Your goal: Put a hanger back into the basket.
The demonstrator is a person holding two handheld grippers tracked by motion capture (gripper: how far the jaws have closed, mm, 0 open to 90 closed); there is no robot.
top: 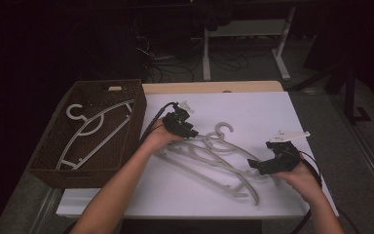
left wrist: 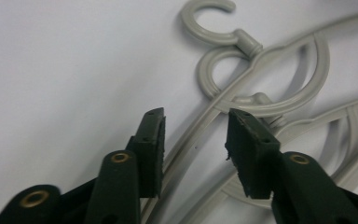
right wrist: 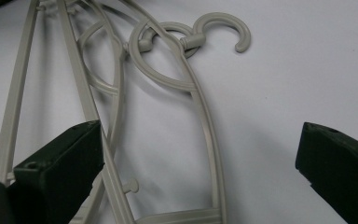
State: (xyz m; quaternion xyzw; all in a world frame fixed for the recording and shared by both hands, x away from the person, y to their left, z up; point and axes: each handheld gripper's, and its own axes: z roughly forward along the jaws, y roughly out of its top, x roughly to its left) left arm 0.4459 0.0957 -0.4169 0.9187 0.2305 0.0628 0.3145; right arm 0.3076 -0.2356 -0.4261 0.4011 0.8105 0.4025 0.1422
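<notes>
2 grey hangers point(top: 214, 158) lie overlapped on the white table point(top: 253, 107), hooks pointing toward its far side. 1 more hanger point(top: 95, 131) lies in the brown basket point(top: 139, 114) at the table's left edge.

The left gripper point(top: 191, 132) sits by the upper left arm of the pile, near the hooks. In the left gripper view its jaws stand partly apart, with an arm of the hangers point(left wrist: 279, 88) running under the gap; the pads press on nothing.

The right gripper point(top: 258, 165) hovers at the pile's right end, near the table's right edge. In the right gripper view its jaws are spread wide, clamped on nothing; the hangers point(right wrist: 168, 70) lie on the table beyond them, a bar passing beside the left jaw, whether touching I cannot tell.
</notes>
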